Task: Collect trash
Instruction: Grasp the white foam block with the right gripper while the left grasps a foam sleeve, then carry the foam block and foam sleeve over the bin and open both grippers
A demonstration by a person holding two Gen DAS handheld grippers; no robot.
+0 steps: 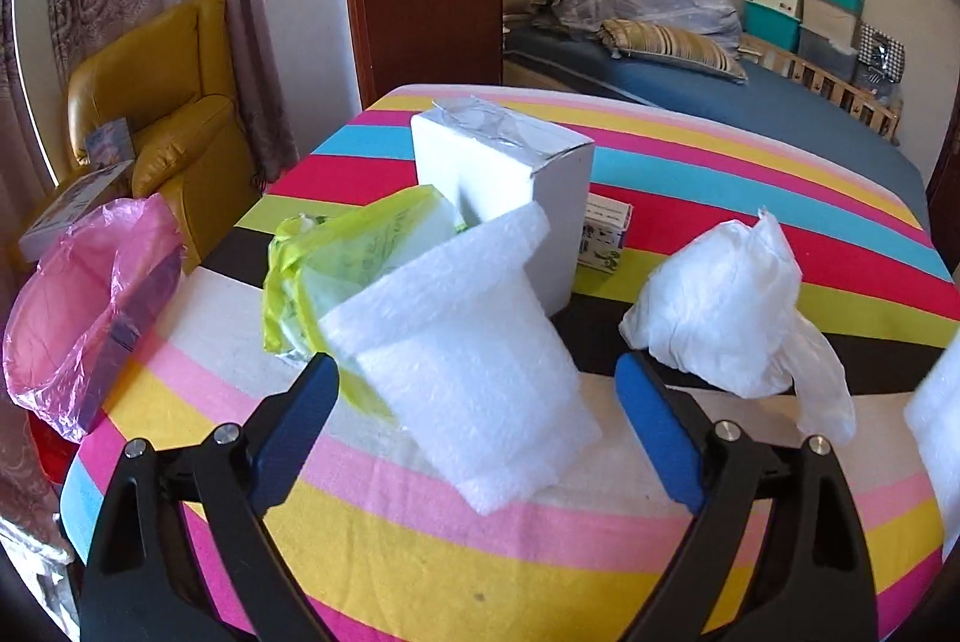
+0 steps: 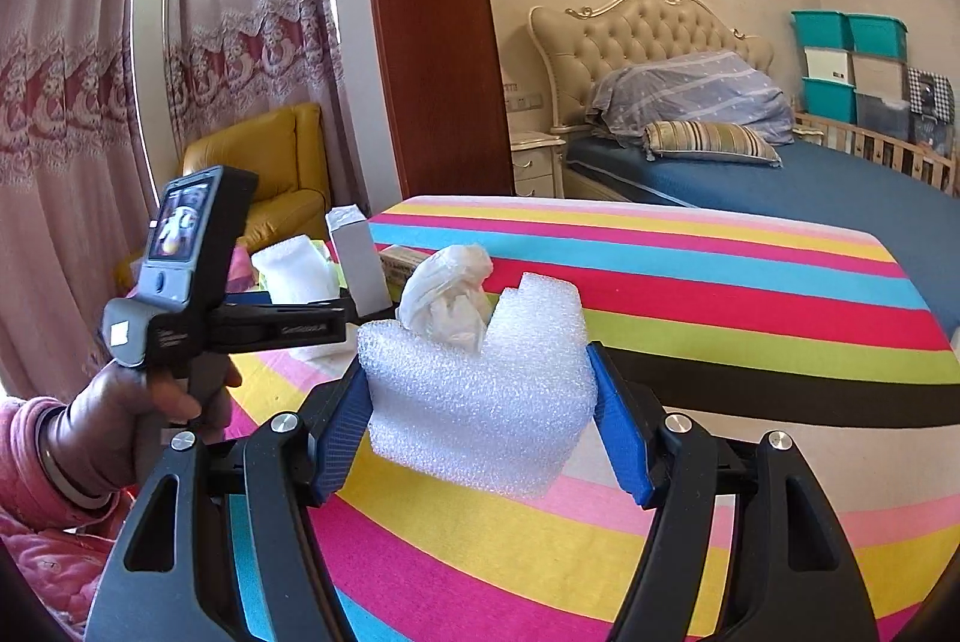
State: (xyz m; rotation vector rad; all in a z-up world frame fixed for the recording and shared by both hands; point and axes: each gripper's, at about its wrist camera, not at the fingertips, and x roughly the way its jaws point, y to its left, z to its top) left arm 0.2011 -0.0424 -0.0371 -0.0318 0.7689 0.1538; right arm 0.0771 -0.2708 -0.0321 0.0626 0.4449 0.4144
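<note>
Between right tool (image 2: 480,396) fingers: foam block (image 2: 474,402)

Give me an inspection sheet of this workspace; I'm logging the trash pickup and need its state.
Surface: striped cloth covering the table.
Job's things: foam sheet between the left fingers; foam block clamped; crumpled white bag; green bag; pink trash bag at the table's edge.
Clutter: white box, small carton.
Grippers: left gripper open; right gripper shut on the foam block.
Cables: nothing seen.
Surroundings: yellow armchair, bed, curtains.
</note>
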